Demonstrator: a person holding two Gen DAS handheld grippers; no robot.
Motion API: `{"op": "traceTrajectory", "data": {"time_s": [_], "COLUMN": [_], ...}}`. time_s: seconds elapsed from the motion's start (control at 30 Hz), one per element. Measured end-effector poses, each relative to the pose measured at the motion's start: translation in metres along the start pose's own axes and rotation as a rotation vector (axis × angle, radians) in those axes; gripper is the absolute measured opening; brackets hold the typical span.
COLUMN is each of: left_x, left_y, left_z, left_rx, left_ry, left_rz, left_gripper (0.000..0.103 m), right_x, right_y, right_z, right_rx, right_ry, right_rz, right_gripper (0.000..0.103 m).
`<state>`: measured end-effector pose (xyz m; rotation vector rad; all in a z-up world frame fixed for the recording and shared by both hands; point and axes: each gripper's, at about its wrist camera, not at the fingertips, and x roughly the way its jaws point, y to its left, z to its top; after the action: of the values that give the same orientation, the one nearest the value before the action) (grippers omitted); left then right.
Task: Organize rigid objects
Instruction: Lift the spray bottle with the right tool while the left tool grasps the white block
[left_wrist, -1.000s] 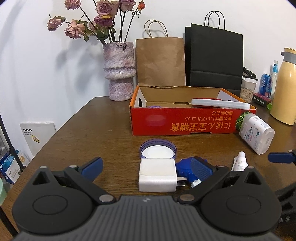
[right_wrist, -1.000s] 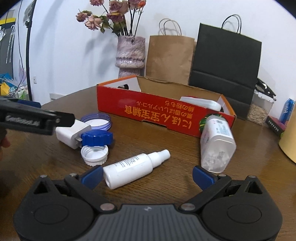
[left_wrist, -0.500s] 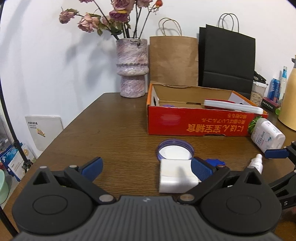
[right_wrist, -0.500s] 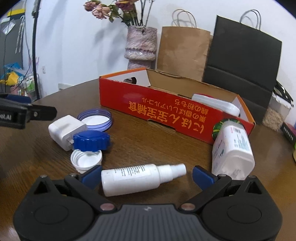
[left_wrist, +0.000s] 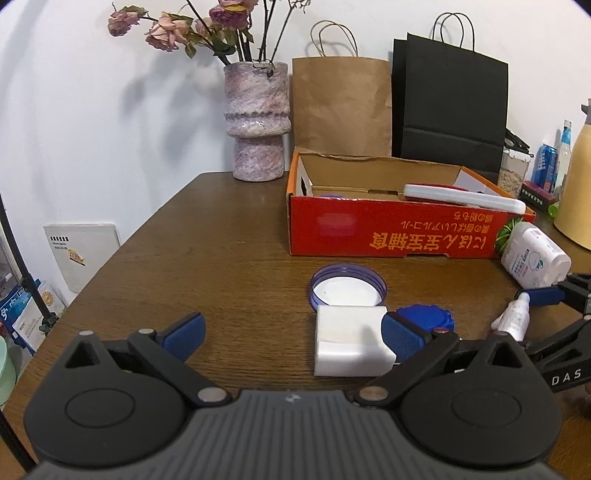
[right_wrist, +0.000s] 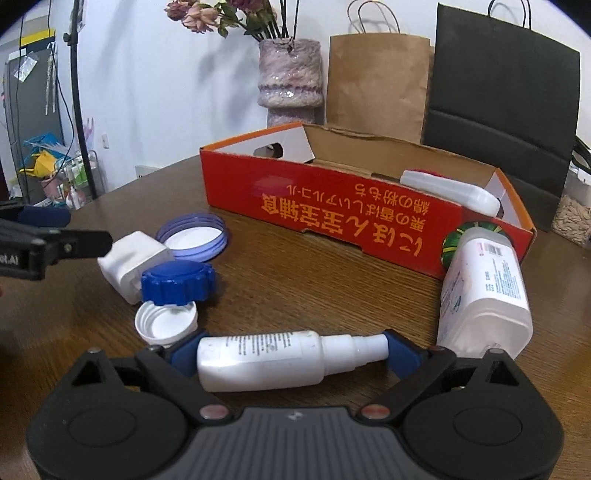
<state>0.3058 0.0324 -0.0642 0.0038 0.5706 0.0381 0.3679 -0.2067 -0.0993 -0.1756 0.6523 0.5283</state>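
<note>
Near the table's (left_wrist: 221, 236) front edge, the right gripper (right_wrist: 291, 350) is straddling a small white spray bottle (right_wrist: 266, 360) that is lying on its side, base toward one blue pad and nozzle toward the other. Its jaws are standing wide and are just starting to close, with the bottle between them lengthwise; whether the pads are touching yet I cannot tell. Taking it end to end looks chancy to me, since the thin nozzle could slip off a pad.

Beside it, the left gripper (left_wrist: 291, 332) is hanging low with jaws wide and holding nothing. Its right pad is sitting in front of a white charger block (left_wrist: 351, 343), which is lying against a round purple lid (left_wrist: 347, 286). A blue cap (right_wrist: 177, 282) is resting partly on the charger, and a white cap (right_wrist: 166, 323) is lying open side up just in front of it.

Further back, toward the middle of the table, a red box (right_wrist: 351, 218) is standing open, and I take it for the place where everything is meant to go; a long white thing (right_wrist: 450, 192) is already lying inside at its right end. A big white bottle (right_wrist: 484, 288) is lying on its side against the box's right front corner, still outside.

Vase (left_wrist: 256, 122) and paper bags are lining the table's back edge.
</note>
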Motion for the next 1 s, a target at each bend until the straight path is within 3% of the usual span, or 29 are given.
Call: {"op": "traceTrajectory", "data": {"time_s": [0.43, 0.53, 1.0], "left_x": [0.014, 0.022, 0.045], "left_y": [-0.012, -0.018, -0.02], "left_z": [-0.003, -0.005, 0.0], "left_rx": [0.021, 0.045, -0.005], "left_ry": [0.031, 0.044, 0.087], "left_rz": [-0.034, 0.001, 0.028], "left_gripper": [0.103, 0.103, 0.103], "right_x": [-0.023, -0.026, -0.031], "right_y": [0.006, 0.005, 0.01], "right_z": [-0.005, -0.006, -0.009], "right_rx": [0.034, 0.055, 0.092], "right_ry": [-0.114, -0.13, -0.147], "right_rz": [-0.113, -0.13, -0.163], "right_gripper": [0.098, 0.098, 0.098]}}
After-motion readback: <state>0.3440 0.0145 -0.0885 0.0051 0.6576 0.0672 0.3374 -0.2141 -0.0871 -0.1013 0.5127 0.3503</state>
